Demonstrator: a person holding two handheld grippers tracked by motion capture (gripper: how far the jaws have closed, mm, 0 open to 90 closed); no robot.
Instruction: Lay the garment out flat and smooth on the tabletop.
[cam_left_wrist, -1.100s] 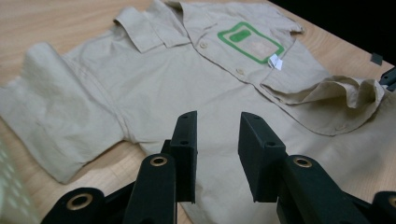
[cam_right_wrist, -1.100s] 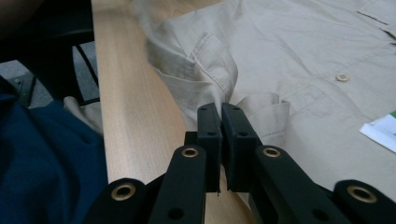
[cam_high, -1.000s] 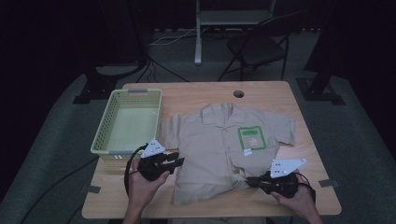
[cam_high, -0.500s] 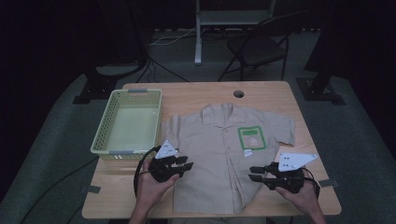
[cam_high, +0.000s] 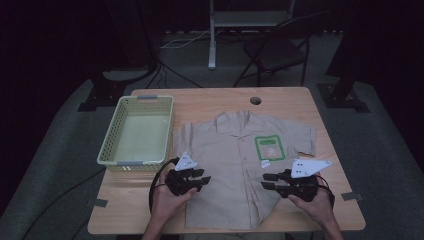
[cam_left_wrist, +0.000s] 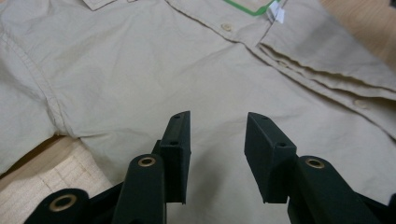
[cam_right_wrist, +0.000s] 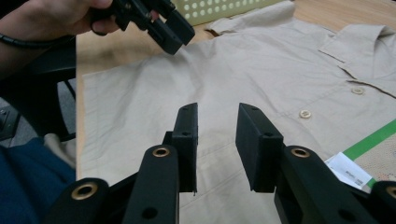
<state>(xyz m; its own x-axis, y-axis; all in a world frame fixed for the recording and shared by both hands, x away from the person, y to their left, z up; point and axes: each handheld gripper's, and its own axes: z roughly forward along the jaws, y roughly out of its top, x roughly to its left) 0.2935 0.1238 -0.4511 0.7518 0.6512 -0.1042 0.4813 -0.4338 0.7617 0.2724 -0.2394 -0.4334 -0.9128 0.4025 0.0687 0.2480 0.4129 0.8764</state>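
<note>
A tan shirt (cam_high: 240, 165) was laid flat, front up, on the wooden table (cam_high: 290, 102). The left gripper (cam_high: 200, 180) and right gripper (cam_high: 270, 182) were held over its lower half, jaws parted, empty. A green basket (cam_high: 137, 131) stood beside. A dark room and a folding chair (cam_high: 272, 52) were noted behind.

The beige short-sleeved cotton shirt (cam_high: 235, 170) hung past the wooden table's (cam_high: 210, 100) near edge, hem unseen. Print on the shirt's green-bordered chest patch (cam_high: 269, 148) was too small to read.
</note>
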